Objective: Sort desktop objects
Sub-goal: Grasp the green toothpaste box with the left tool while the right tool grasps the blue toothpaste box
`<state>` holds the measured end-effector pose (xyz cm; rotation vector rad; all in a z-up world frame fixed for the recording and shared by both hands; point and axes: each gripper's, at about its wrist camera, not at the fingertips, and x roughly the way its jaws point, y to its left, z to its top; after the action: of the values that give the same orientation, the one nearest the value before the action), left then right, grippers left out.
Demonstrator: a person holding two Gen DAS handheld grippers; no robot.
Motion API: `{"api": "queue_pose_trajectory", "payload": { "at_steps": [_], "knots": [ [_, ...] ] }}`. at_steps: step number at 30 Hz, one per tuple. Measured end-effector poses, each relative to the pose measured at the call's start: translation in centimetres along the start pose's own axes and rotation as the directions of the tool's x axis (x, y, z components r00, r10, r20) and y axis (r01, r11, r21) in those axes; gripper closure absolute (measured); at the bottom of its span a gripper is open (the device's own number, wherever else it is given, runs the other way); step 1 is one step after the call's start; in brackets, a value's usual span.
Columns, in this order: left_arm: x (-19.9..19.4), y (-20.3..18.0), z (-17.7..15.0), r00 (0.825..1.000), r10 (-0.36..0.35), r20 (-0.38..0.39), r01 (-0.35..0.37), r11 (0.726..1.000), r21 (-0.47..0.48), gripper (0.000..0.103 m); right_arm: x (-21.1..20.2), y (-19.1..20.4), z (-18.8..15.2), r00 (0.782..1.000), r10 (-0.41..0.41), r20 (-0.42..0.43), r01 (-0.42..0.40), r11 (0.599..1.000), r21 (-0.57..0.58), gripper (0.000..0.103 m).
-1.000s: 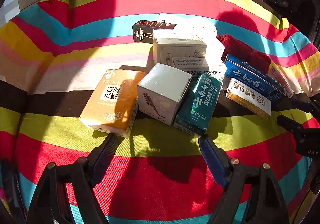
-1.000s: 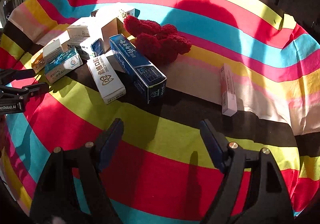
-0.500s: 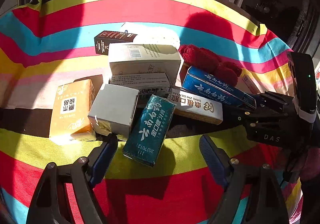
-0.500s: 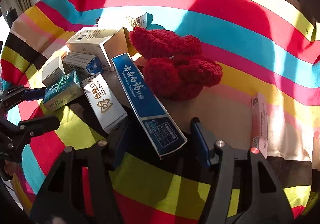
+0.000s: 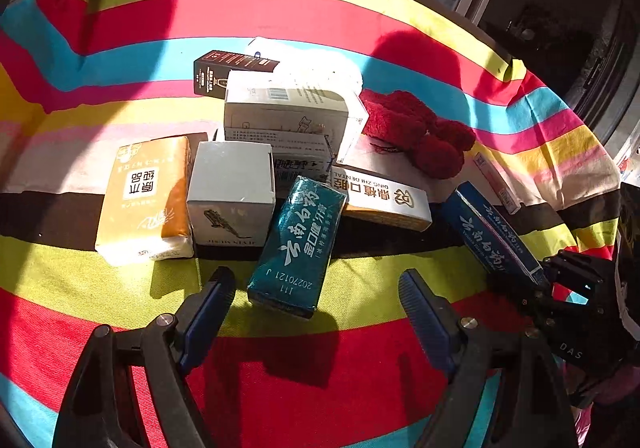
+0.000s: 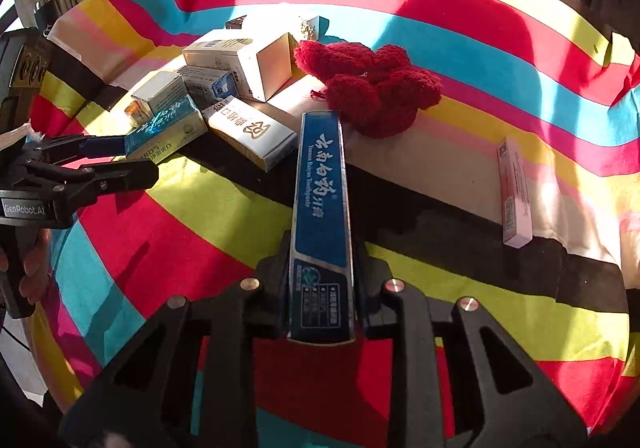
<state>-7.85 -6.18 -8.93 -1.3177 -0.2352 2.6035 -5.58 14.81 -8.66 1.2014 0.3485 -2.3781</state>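
Jaws of the right gripper point(image 6: 320, 268) closing on the near end of a long blue toothpaste box point(image 6: 320, 203), pads tight against both long sides. Box: glossy dark blue, silver edges, white Chinese script plus small Latin text, teal-and-white panel at the gripped end; it runs straight ahead from the jaws, far end beside a red fuzzy knit item point(image 6: 368, 87). Ahead-left of these jaws: white-and-gold dental box point(image 6: 250, 131). Right of them, well apart: slim pink box point(image 6: 516, 191) on the striped cloth point(image 6: 480, 55).

Left gripper point(image 5: 316, 304) jaws wide apart, gripping nothing; the near end of a teal toothpaste box point(image 5: 298, 246) lies between the fingertips, untouched. Teal box: white script, printed date code on its near end. Ahead-left of these jaws: white cube box point(image 5: 232, 191), then orange tissue pack point(image 5: 146, 195) further left. Further ahead: stacked white cartons point(image 5: 284, 115), dark brown box point(image 5: 230, 69) behind them.
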Motion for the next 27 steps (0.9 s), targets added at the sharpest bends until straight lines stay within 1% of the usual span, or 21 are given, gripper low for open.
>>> {"api": "queue_pose_trajectory", "payload": {
  "at_steps": [2,3,4,5,6,8,10,12,13,14,16,17,20,21,22,23,24,27],
  "knots": [
    [0.5,-0.5,0.6,1.0,-0.01,0.006,0.01,1.0,0.01,0.02,-1.5,-0.1,-1.8,1.0,-0.007,0.003,0.007,1.0,0.019,0.074],
    [0.8,-1.0,0.8,1.0,-0.006,0.009,0.006,1.0,0.023,0.025,-2.0,-0.1,-2.6,1.0,-0.004,0.003,0.003,0.999,0.032,0.074],
    [1.1,-1.5,1.1,1.0,0.017,0.012,-0.017,0.999,0.039,0.05,-2.5,-0.1,-3.3,1.0,-0.01,0.002,0.01,0.999,0.041,0.074],
    [1.3,-1.8,1.1,0.999,0.039,0.004,-0.039,0.998,0.053,0.07,-2.9,0.0,-3.9,1.0,-0.028,-0.002,0.028,0.998,0.049,0.074],
    [1.3,-2.1,1.0,1.0,0.03,-0.006,-0.03,0.998,0.052,0.069,-3.2,0.1,-4.6,0.999,-0.047,-0.007,0.047,0.997,0.055,0.074],
    [1.0,-2.5,0.4,0.999,-0.026,-0.03,0.027,0.999,0.034,0.069,-3.8,0.1,-5.6,0.998,-0.058,-0.008,0.058,0.996,0.074,0.074],
    [0.2,-3.2,-0.9,0.999,-0.038,-0.037,0.039,0.998,0.039,0.069,-4.3,0.2,-6.5,0.999,-0.053,-0.001,0.053,0.994,0.092,0.073],
    [-0.7,-3.6,-2.3,0.997,-0.064,-0.045,0.066,0.997,0.035,0.069,-4.8,0.3,-7.0,0.999,-0.046,0.008,0.045,0.994,0.096,0.066],
    [-1.1,-4.0,-2.9,0.996,-0.07,-0.05,0.072,0.997,0.035,0.069,-4.7,0.4,-7.0,0.999,-0.034,0.014,0.033,0.995,0.096,0.056],
    [-1.4,-4.3,-3.5,0.996,-0.071,-0.053,0.073,0.996,0.041,0.069,-4.5,0.6,-6.8,0.999,-0.028,0.017,0.027,0.996,0.089,0.047],
    [-1.8,-4.8,-4.1,0.998,-0.04,-0.042,0.043,0.997,0.071,0.068,-3.9,1.1,-6.2,0.999,-0.05,0.016,0.049,0.997,0.066,0.041],
    [-1.8,-4.9,-4.3,0.999,-0.026,-0.033,0.029,0.996,0.086,0.068,-3.6,1.5,-5.9,0.998,-0.057,0.026,0.056,0.997,0.056,0.041],
    [-1.8,-5.4,-4.3,1.0,0.003,-0.018,-0.001,0.995,0.097,0.067,-3.0,1.3,-5.1,0.998,-0.06,0.024,0.058,0.996,0.074,0.041],
    [-1.8,-5.5,-4.3,1.0,0.018,-0.017,-0.016,0.994,0.105,0.067,-2.9,1.3,-5.0,0.997,-0.066,0.026,0.064,0.995,0.078,0.041],
    [-2.0,-5.8,-4.4,0.999,0.037,-0.017,-0.035,0.992,0.119,0.068,-3.0,1.2,-5.1,0.997,-0.072,0.03,0.069,0.994,0.087,0.044],
    [-2.0,-6.0,-4.5,0.999,0.05,-0.015,-0.048,0.991,0.128,0.069,-3.3,1.2,-5.3,0.996,-0.081,0.038,0.078,0.993,0.093,0.063],
    [-2.1,-6.2,-4.7,0.999,0.045,-0.014,-0.043,0.991,0.13,0.069,-3.5,1.2,-5.5,0.996,-0.08,0.039,0.076,0.993,0.095,0.076],
    [-2.8,-7.0,-5.8,1.0,0.007,-0.029,-0.003,0.99,0.14,0.069,-4.6,1.4,-7.0,0.995,-0.087,0.039,0.082,0.991,0.105,0.075]
  ]
}}
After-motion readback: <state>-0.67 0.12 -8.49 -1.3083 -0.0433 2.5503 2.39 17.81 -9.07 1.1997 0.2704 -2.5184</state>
